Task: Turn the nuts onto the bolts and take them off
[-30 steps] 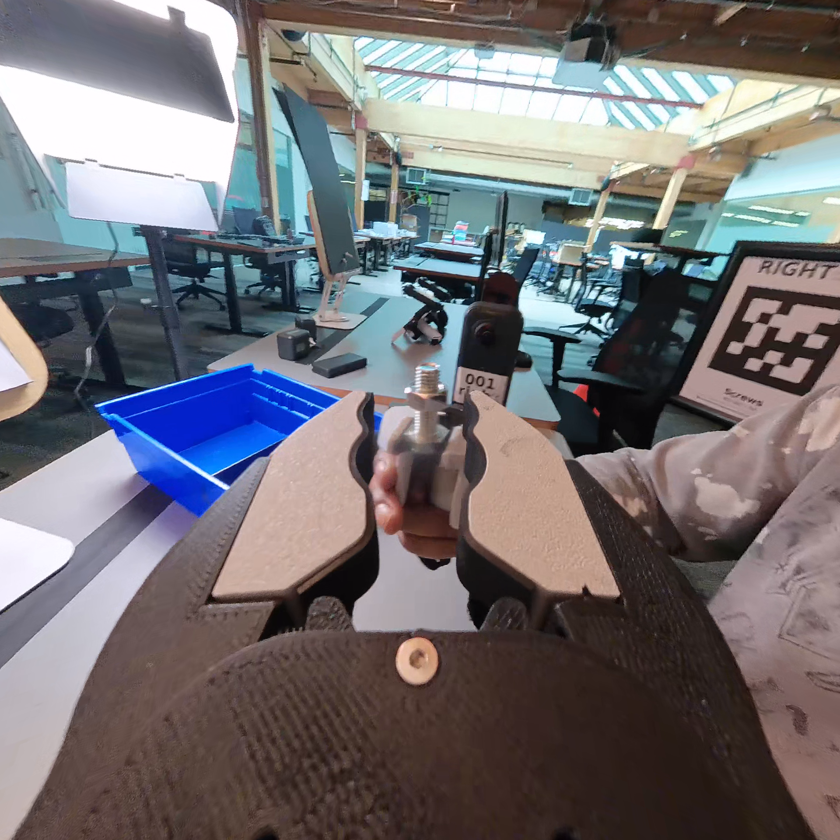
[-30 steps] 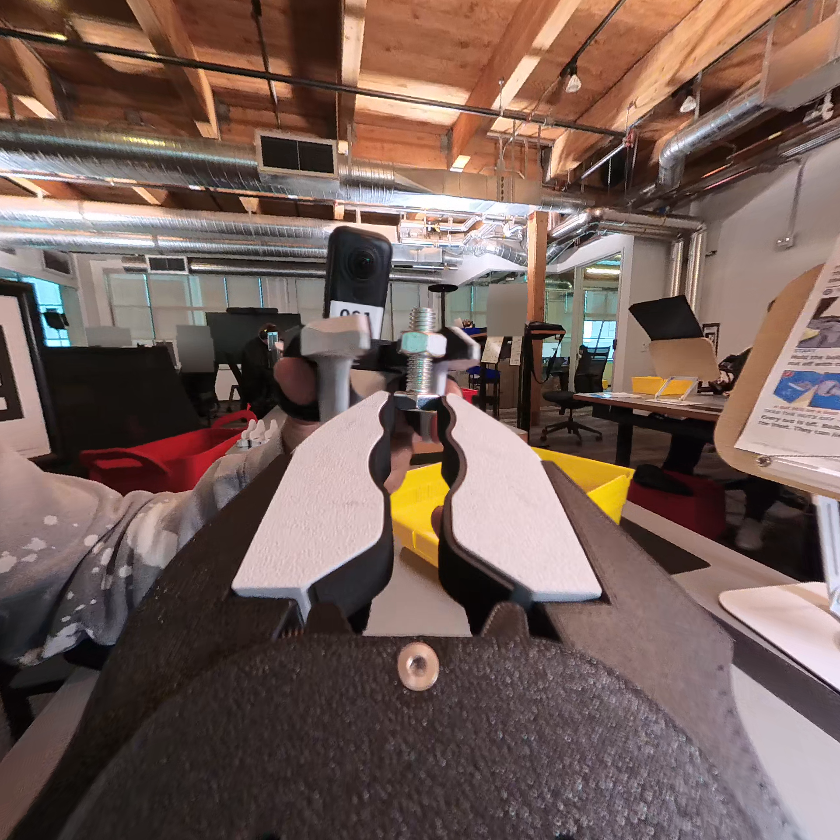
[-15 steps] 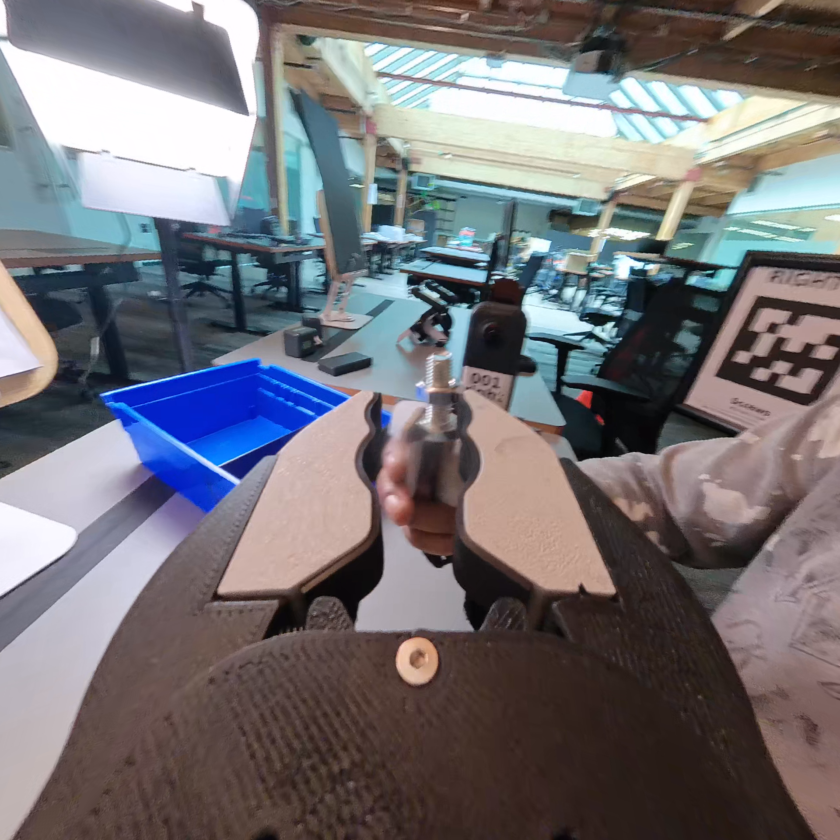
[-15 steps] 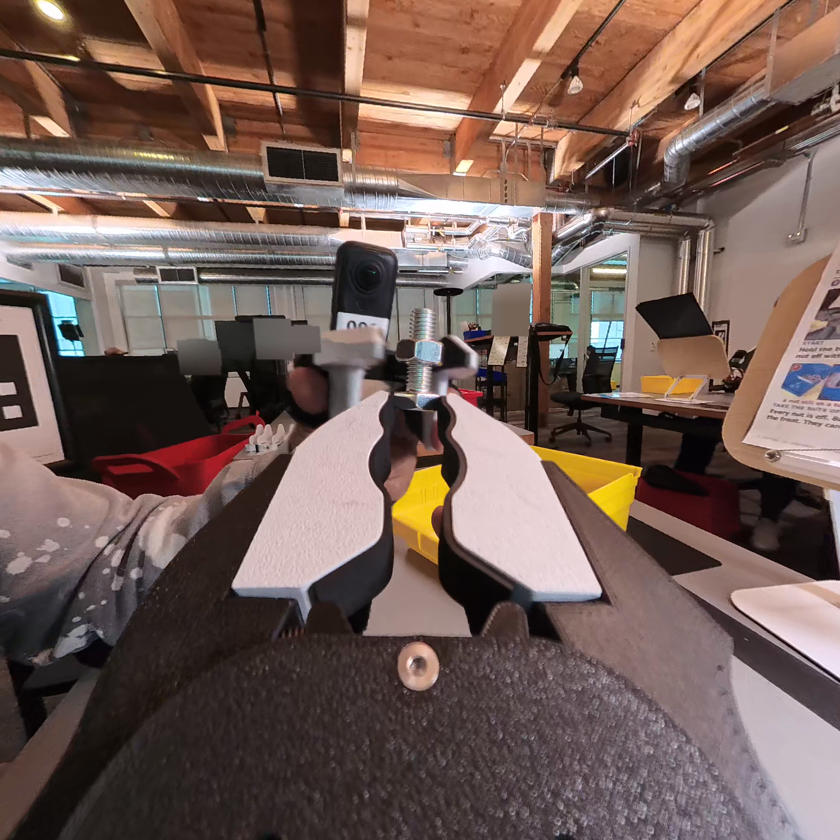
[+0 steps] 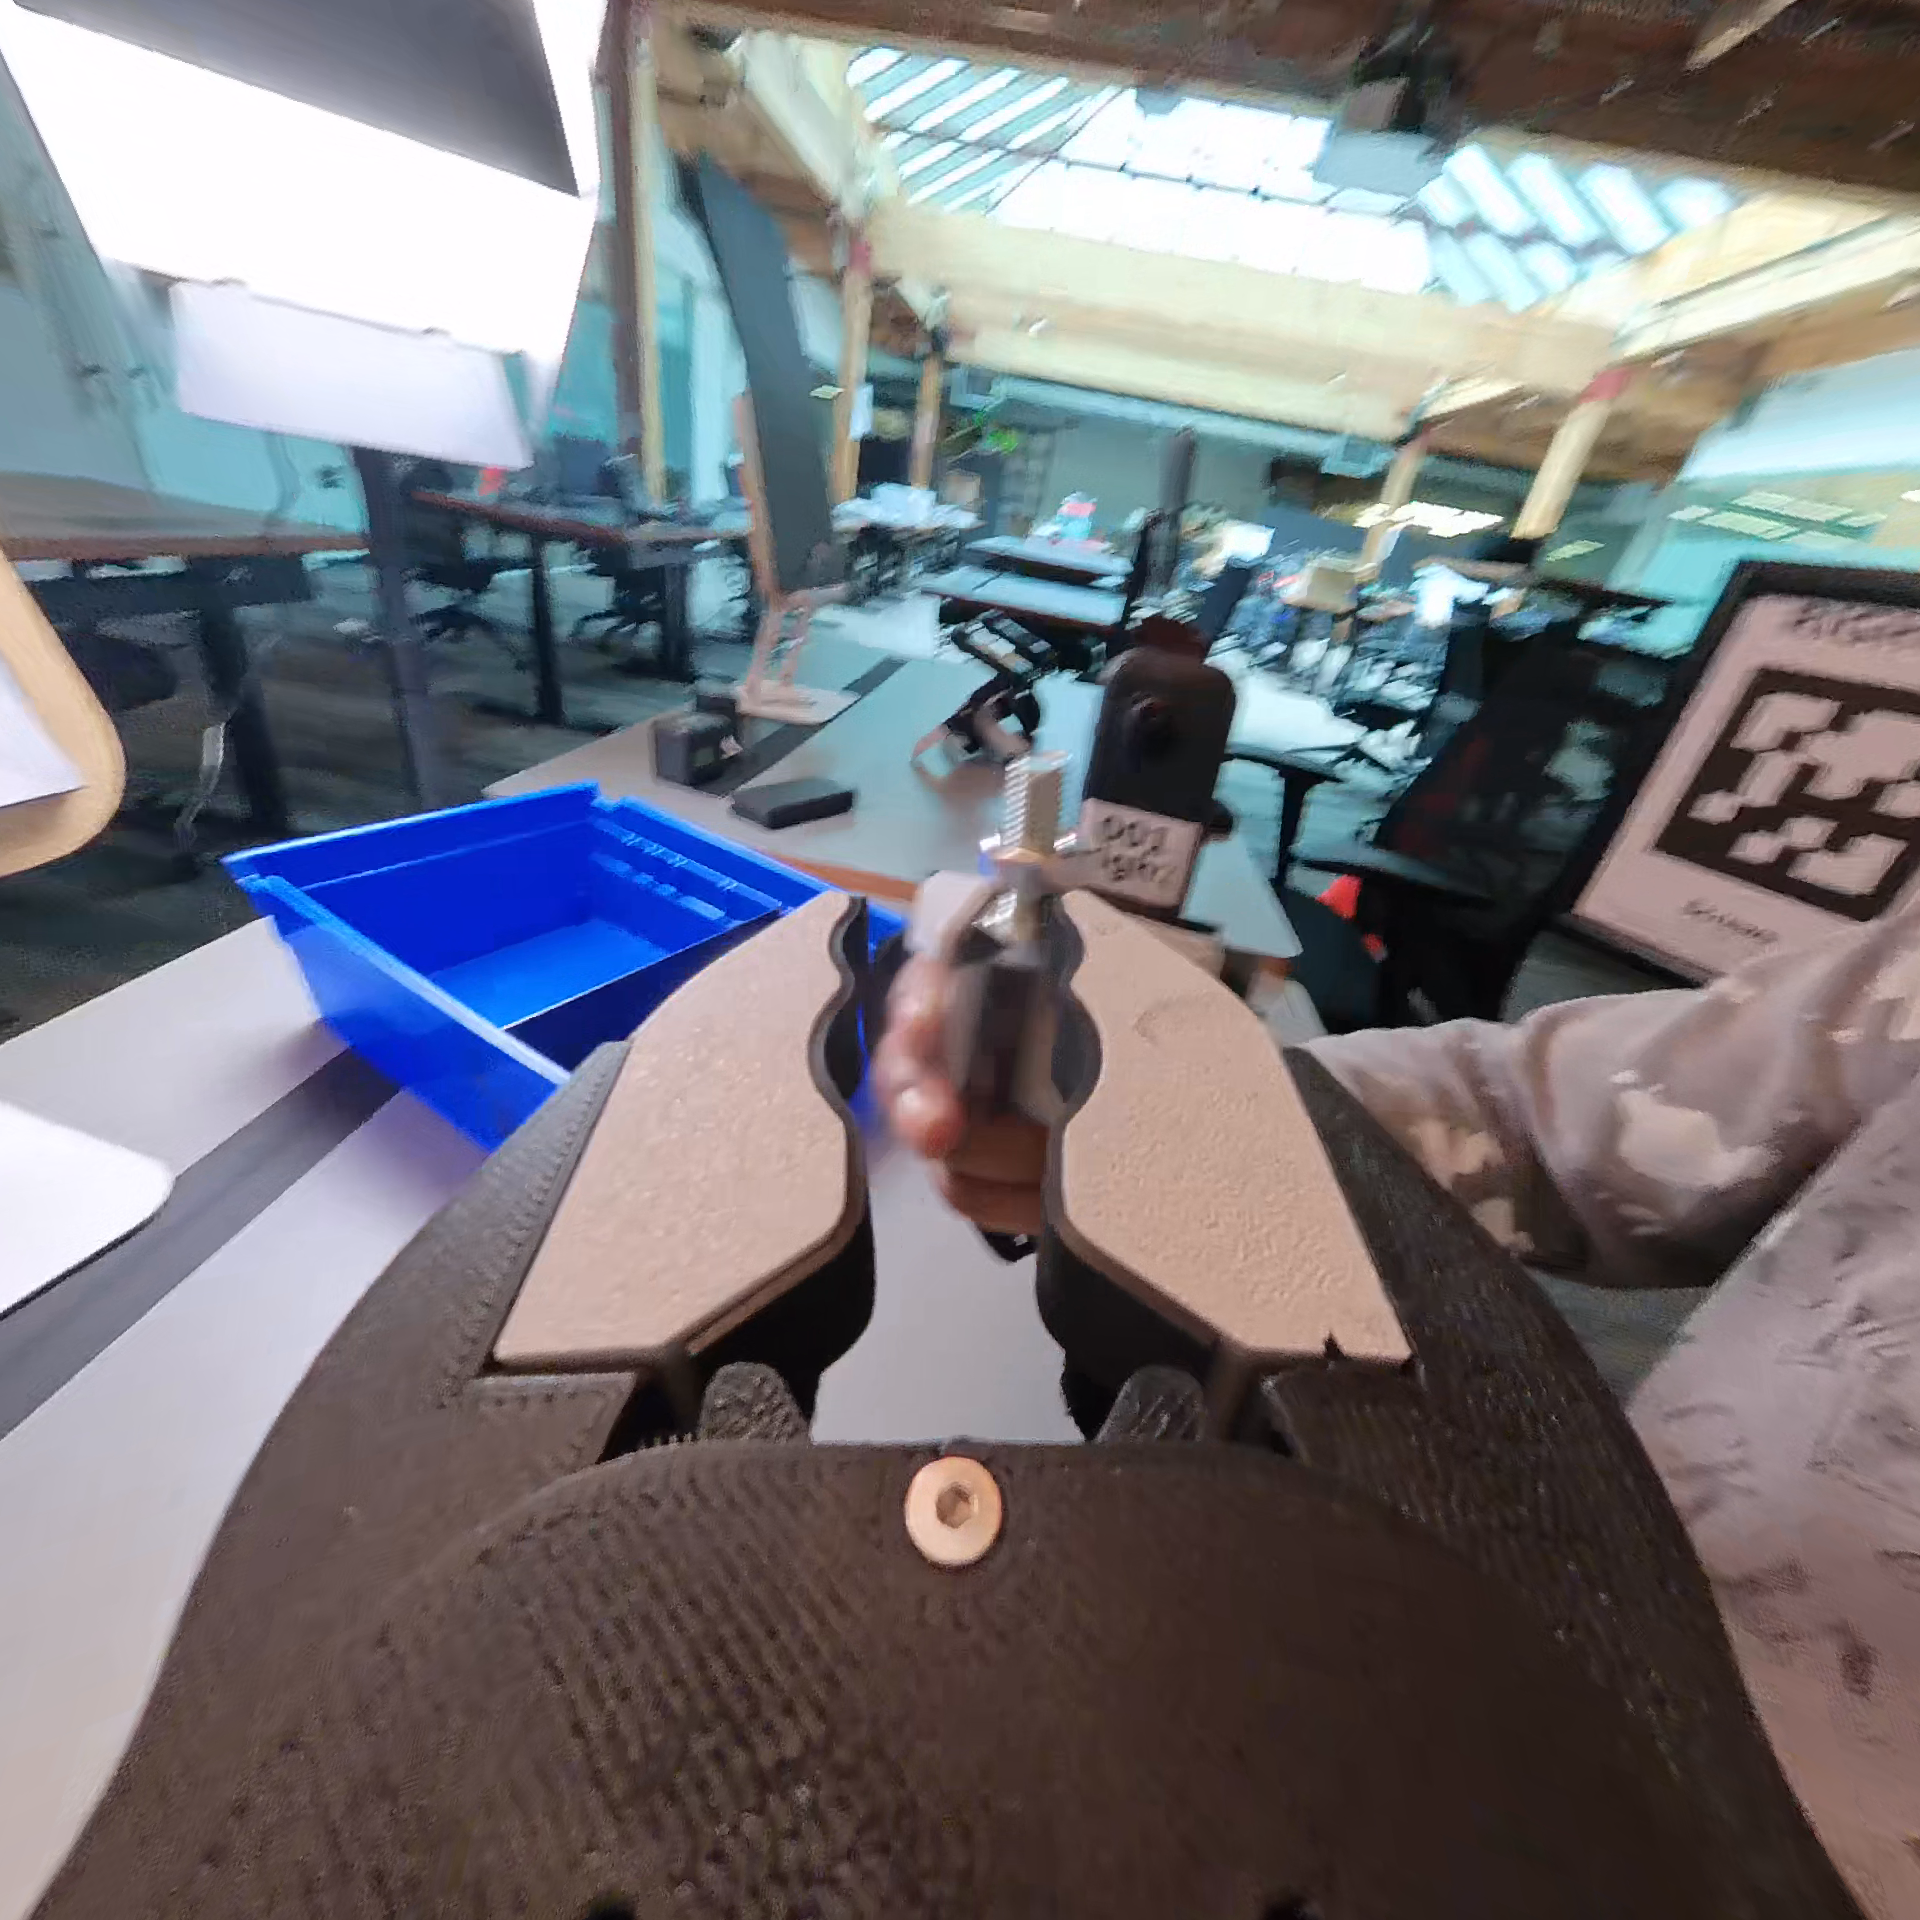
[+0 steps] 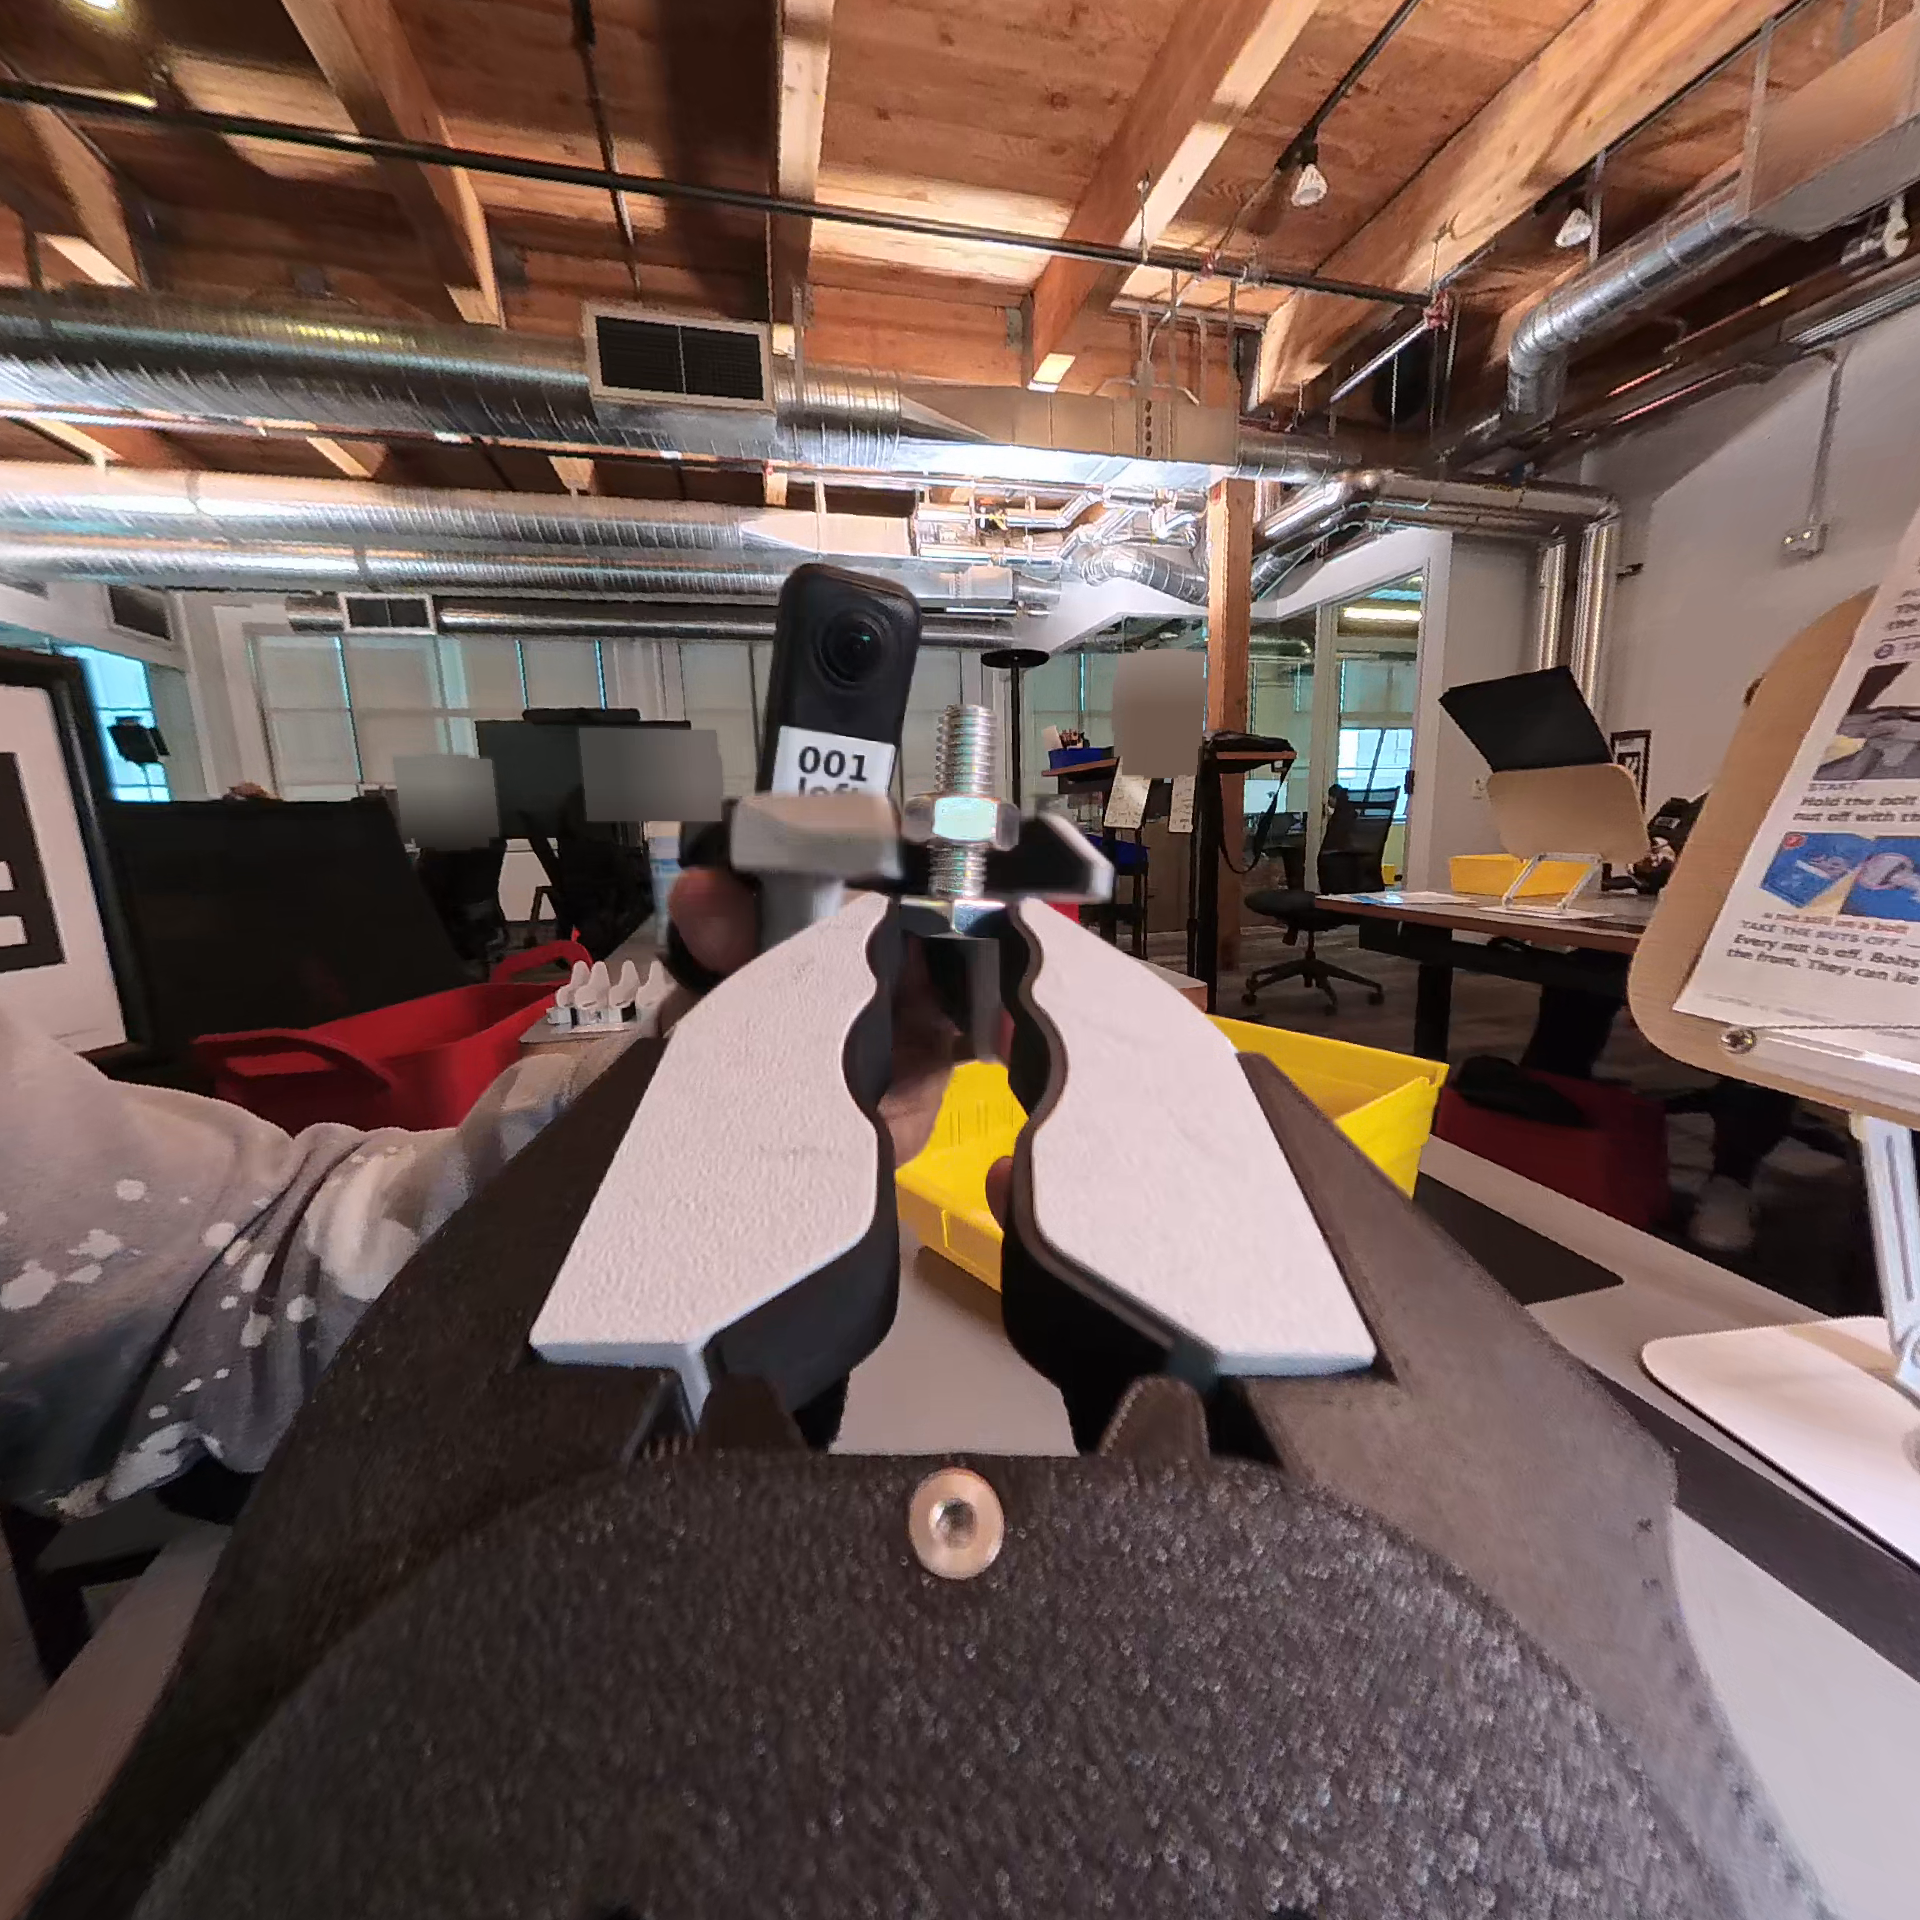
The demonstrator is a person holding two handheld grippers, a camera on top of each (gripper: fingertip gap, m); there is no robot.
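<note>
A steel bolt [image 6: 964, 743] stands upright between both grippers, thread end up. A hex nut [image 6: 961, 821] sits on its thread, a short way above a second hex part lower down. My right gripper [image 6: 958, 925] is shut on that lower part of the bolt. My left gripper [image 5: 961, 920] faces it, and its fingers [image 6: 816, 842] are closed on the nut from both sides. The left wrist view is blurred and shows the nut [image 5: 1029, 857] on the bolt [image 5: 1031, 790] just past my fingertips. A bare hand shows behind the bolt.
A blue bin [image 5: 499, 935] stands on the grey table [image 5: 156, 1049] at the left. A yellow bin [image 6: 1340, 1081] lies behind the right gripper, with a red tub [image 6: 395, 1039] further left. An instruction board [image 6: 1797, 883] stands at the right. A framed marker board [image 5: 1808, 769] and a person's sleeve [image 5: 1558, 1122] are near. My left and right fingertips are right by each other.
The nut has moved down the thread, closer to the lower hex part. The left gripper has swung and tilted around the bolt. The right gripper has kept the bolt nearly still.
</note>
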